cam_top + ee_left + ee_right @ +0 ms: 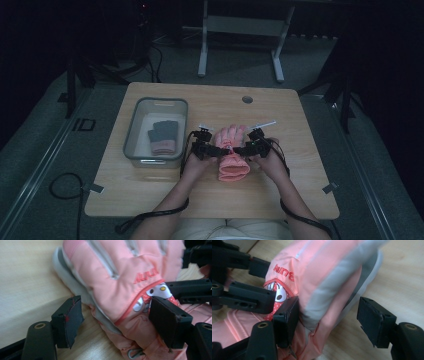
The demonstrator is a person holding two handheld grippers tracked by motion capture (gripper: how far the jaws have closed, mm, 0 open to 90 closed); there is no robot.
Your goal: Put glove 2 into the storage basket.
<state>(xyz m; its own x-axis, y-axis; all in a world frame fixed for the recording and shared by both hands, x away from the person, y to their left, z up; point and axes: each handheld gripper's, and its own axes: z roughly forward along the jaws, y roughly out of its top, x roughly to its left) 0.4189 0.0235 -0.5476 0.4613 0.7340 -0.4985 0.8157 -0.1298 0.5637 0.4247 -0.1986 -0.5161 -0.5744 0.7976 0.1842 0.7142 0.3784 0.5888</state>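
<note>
Both grippers sit open at the table's centre: left gripper (115,322) straddles the pink glove (125,277) at nine o'clock, right gripper (329,320) at three o'clock. Padded, puffy fabric, grey trim, cartoon patch, flat on pale wood table (280,190).

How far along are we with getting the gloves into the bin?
One grey glove already lies in the grey bin. In hand: the pink glove lies on the table, with the left gripper and right gripper straddling its sides, jaws open, not clamped. Left, likely: gripping it and moving it into the bin.
</note>
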